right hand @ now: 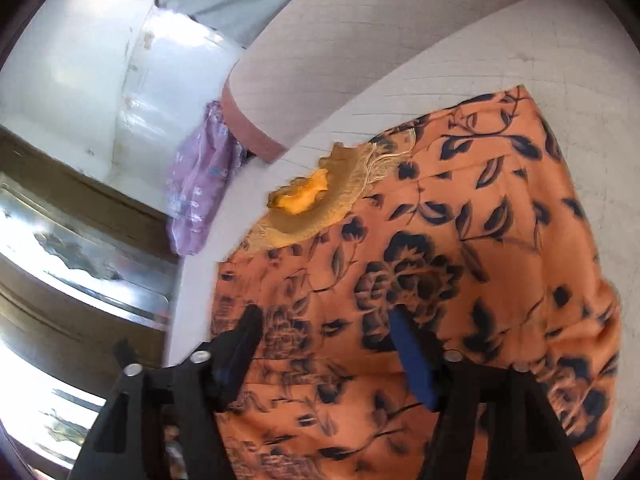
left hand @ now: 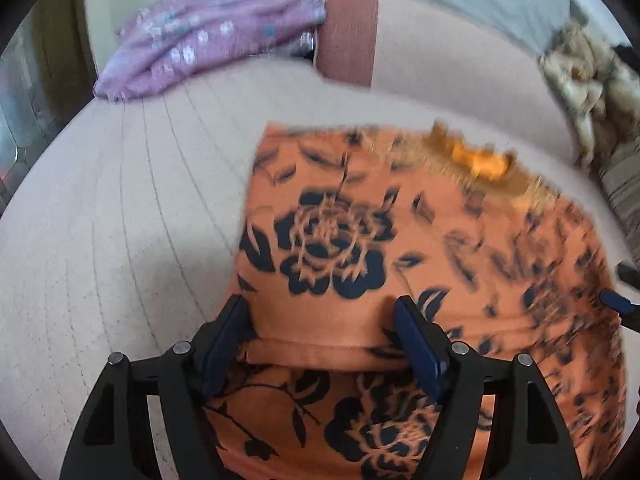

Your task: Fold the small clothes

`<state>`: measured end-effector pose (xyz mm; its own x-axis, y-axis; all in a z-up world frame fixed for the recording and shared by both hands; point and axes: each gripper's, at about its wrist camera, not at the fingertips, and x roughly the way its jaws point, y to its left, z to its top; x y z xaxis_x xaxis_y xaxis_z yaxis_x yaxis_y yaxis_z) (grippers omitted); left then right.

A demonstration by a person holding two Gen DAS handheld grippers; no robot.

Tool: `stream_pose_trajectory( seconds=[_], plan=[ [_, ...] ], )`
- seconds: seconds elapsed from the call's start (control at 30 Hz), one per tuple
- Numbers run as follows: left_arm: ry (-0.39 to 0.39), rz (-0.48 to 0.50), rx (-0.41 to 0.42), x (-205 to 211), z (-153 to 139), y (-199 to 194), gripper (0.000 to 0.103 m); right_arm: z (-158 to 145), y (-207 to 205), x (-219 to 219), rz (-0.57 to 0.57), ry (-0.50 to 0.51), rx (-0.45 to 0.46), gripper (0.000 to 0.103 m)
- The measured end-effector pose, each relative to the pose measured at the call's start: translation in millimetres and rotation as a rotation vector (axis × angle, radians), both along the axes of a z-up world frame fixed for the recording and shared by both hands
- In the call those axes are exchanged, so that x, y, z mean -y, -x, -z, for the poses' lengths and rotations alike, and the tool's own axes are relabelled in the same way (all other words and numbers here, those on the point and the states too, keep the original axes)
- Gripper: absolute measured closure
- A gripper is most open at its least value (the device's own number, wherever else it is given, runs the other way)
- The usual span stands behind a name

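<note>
Both claws stand released, jaws wide: the left gripper (left hand: 320, 312) straddles a folded hem of the orange top (left hand: 400, 240) near the bed's (left hand: 120, 220) near edge, the right gripper (right hand: 324, 320) just over its other side. Its neckline (right hand: 312, 208) points away from both toward the pillow (left hand: 440, 60), so either could pinch next.

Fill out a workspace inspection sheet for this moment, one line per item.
Surface: pale quilted bed cover, stitched in lines.
Job's things: orange floral garment, folded, lying flat, lace neckline showing.
Clutter: purple floral cloth crumpled at the far edge; pink pillow; beige crumpled fabric.
Grippers: left gripper open over the garment; right gripper open over it, gripping nothing.
Cables: nothing seen.
Surroundings: white wall, metal-trimmed furniture.
</note>
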<state>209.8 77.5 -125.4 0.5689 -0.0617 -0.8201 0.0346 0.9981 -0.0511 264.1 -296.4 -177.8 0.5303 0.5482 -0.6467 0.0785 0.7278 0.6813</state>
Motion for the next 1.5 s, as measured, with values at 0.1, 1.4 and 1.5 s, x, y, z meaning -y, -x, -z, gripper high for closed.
stream_pose_trajectory(
  seconds=[0.1, 1.4, 1.5],
  plan=[
    [0.022, 0.022, 0.007, -2.8, -14.3, 7.3, 0.027, 24.1, -0.4, 27.2, 0.105, -0.023, -0.116, 0.051],
    [0.242, -0.084, -0.213, -100.2, -10.1, 235.5, 0.020, -23.2, 262.4, 86.8, -0.029, 0.132, -0.193, 0.022],
    [0.230, -0.071, -0.210, -96.8, -9.1, 242.2, 0.020, -15.7, 268.1, 76.7, -0.057, 0.134, -0.209, 0.022]
  ],
)
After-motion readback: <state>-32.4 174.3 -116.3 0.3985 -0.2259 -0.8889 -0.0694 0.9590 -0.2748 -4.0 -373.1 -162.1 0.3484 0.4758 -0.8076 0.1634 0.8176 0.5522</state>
